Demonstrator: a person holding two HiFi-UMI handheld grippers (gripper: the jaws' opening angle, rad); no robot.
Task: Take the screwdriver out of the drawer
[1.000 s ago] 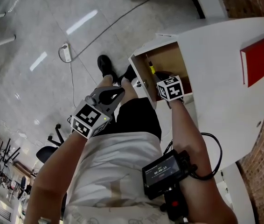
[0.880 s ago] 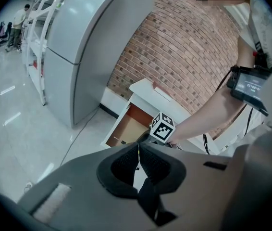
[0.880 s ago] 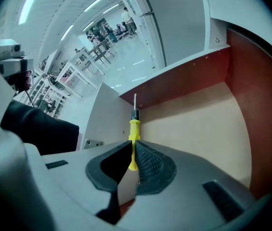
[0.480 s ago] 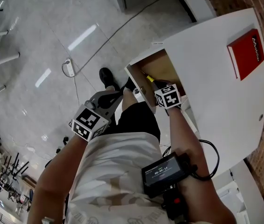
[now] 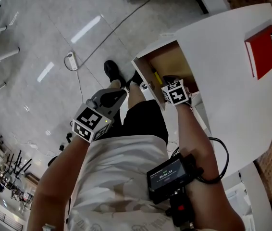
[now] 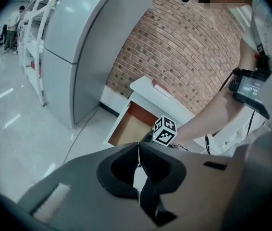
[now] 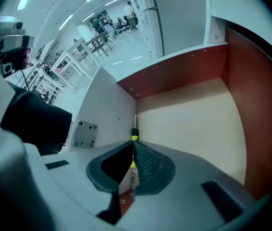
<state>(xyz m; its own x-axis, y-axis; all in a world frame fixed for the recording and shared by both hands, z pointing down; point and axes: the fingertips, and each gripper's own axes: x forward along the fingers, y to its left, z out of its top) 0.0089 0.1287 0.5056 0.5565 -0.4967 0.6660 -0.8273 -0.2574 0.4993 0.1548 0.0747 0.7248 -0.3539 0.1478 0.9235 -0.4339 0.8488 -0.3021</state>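
**Right gripper (image 7: 133,148) clamped on screwdriver (image 7: 135,131) in drawer (image 7: 193,114)**

White desk (image 5: 222,71), drawer pulled open. Right gripper points down into the drawer, jaws closed on the yellow handle. The screwdriver is inside the drawer, alongside its white panel, shaft pointing away. Left gripper (image 6: 138,150) is outside the drawer, jaws together and empty.

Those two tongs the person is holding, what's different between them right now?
The right tongs reach down into the open drawer; the left tongs hang outside it. The right tongs are clamped on the screwdriver; the left tongs hold nothing. Both are shut.
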